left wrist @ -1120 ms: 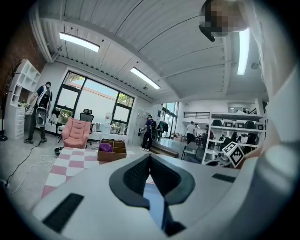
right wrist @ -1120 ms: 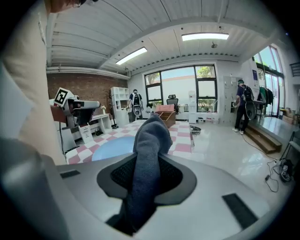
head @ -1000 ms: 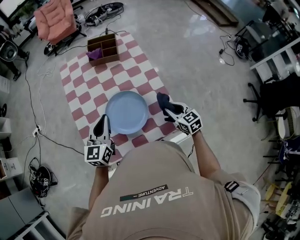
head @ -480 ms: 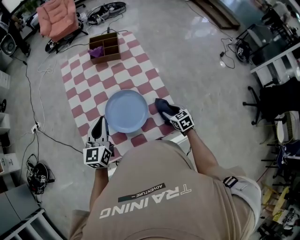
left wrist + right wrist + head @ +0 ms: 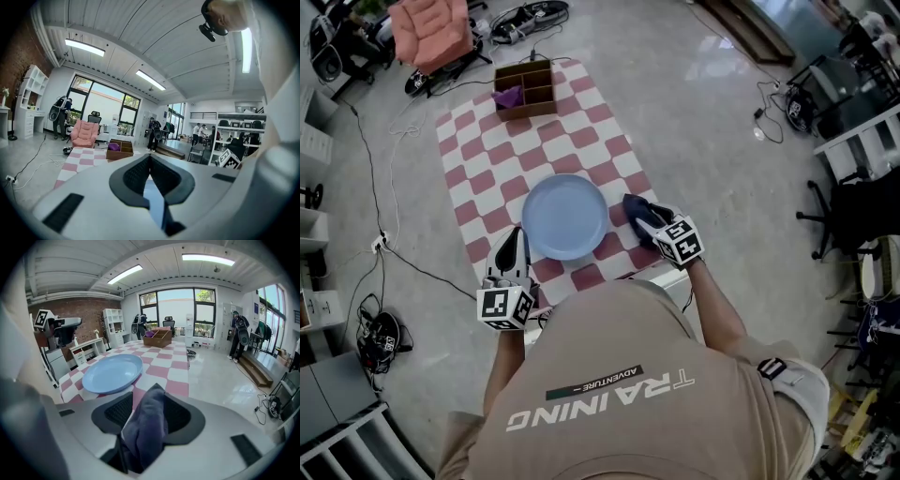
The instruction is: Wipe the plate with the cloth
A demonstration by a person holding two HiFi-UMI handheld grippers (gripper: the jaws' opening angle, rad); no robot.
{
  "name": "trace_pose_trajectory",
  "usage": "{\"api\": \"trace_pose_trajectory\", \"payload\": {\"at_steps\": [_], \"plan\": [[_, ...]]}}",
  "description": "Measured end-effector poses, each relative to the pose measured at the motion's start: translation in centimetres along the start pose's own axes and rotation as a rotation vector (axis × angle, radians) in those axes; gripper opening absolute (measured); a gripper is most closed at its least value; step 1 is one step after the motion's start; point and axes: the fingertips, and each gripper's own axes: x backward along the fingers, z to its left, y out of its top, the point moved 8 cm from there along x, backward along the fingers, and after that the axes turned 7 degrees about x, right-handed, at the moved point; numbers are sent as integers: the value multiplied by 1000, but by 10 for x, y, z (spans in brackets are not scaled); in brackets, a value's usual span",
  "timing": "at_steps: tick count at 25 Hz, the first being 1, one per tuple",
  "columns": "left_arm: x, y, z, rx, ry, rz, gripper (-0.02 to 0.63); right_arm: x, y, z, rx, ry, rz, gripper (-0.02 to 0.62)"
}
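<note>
At mat (image 5: 478,178): 1 plate (image 5: 565,217), 1 cloth (image 5: 637,208), 1 box (image 5: 525,86).

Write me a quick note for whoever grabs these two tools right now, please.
Left gripper: shut on the rim of the round pale blue plate, which sits on the red-and-white chequered mat.
Right gripper: fingers have just been opening; the dark blue cloth lies loose between them, right of the plate.
Done: cloth is beside the plate.
To do: the wiping, as far as I can tell.
</note>
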Motion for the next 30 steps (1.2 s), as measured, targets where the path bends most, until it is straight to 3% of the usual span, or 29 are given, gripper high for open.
{"api": "trace_pose_trajectory", "payload": {"at_steps": [5, 7, 9, 14, 22, 30], "plan": [[1, 6, -2, -14, -6, -10, 12, 18, 51, 9, 49, 16, -132, 197], [5, 10, 0, -18, 13, -27, 12, 17, 79, 22, 87, 45, -216, 91], [5, 15, 0, -16, 22, -52, 12, 19, 107, 36, 130, 82, -304, 29], [5, 39, -5, -43, 13, -122, 12, 27, 182, 71, 218, 199, -517, 17], [2, 59, -10, -101, -8, -158, 12, 18, 236, 98, 339, 322, -576, 17], [1, 86, -9, -165, 13, -207, 12, 19, 262, 107, 352, 361, -631, 17]]}}
